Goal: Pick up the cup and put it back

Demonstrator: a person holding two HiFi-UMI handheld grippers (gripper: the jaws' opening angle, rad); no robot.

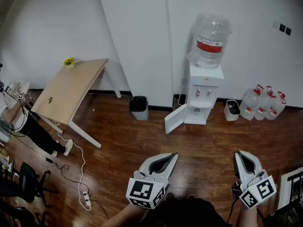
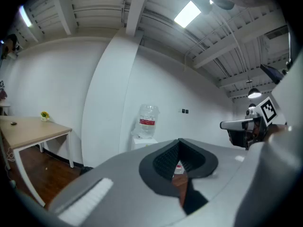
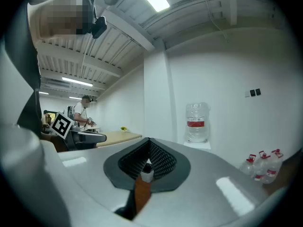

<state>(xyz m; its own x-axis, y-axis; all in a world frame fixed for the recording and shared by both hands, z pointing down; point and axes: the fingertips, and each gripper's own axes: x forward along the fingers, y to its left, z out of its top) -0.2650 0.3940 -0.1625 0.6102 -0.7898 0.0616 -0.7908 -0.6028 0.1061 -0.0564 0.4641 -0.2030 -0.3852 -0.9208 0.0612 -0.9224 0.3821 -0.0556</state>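
Wooden floor (image 1: 123, 145), white-walled office room. Nearest us: left gripper (image 1: 173, 155), jaws drawn together, nothing held; right gripper (image 1: 239, 154), likewise closed and empty. Both sit well short of the water dispenser (image 1: 204, 91). Its lower door (image 1: 175, 119) hangs open toward us. One bin (image 1: 139, 108) stands left of the dispenser, spare bottles (image 1: 265, 103) right of it, and a table (image 1: 71, 86) farther left. No cup shows in any view. Risks, as we judge: arriving with jaws closed would knock a cup over, and the open door may snag a gripper.
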